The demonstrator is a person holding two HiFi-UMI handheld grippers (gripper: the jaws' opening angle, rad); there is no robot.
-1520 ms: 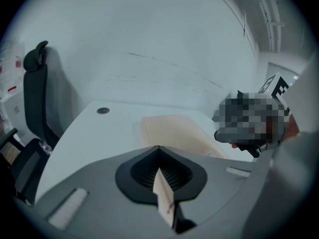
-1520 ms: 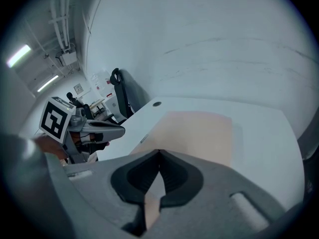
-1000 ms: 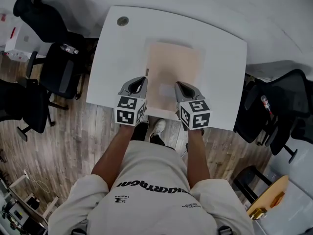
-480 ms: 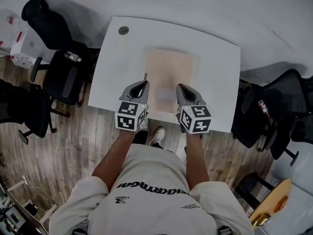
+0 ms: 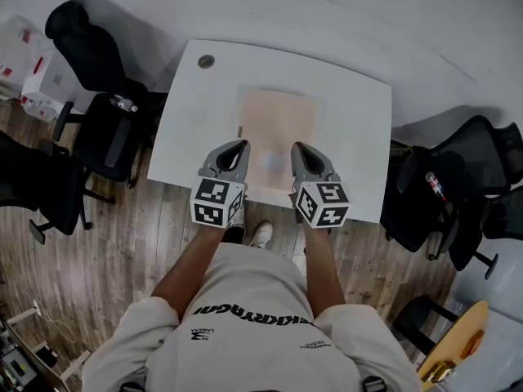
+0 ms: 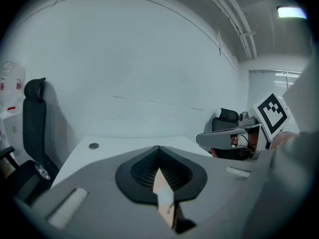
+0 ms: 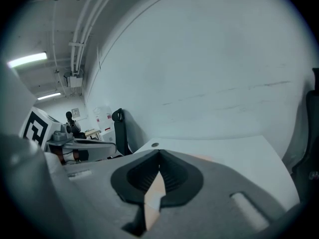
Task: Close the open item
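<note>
The beige item (image 5: 276, 121) lies flat in the middle of the white table (image 5: 188, 113), at 12 o'clock from the person. From above it reads as one plain rectangle with a pale patch (image 5: 271, 160) near its 6 o'clock edge. No raised cover, flap or lid can be made out, so it is not clear which part stands open.

Neither gripper touches it. The left gripper (image 5: 242, 144) hangs over its 7 o'clock corner and the right gripper (image 5: 295, 146) over its 5 o'clock corner, both pointing toward 12 o'clock. As I judge it, the closing has not begun. What is left is to find the open part, take or push it, and bring it down flat.

The head view gives the layout. It shows the item's full outline, a round grommet (image 5: 205, 60) at the table's 11 o'clock corner, and black office chairs at 9 o'clock (image 5: 106, 129) and 3 o'clock (image 5: 458, 194). It cannot settle how the jaws stand.

The gripper views do. On the left gripper (image 6: 159, 147) the tips meet at a point with nothing between them. A sliver of beige shows through the loop below the tips. The right gripper (image 7: 159, 152) is the same, pinched together and empty.

These low views show almost none of the item. They add the grommet (image 6: 93, 145) seen along the tabletop and the bare wall beyond. Each also catches the other gripper at its side, the right one at 3 o'clock (image 6: 234, 141) in the left gripper view.
</note>
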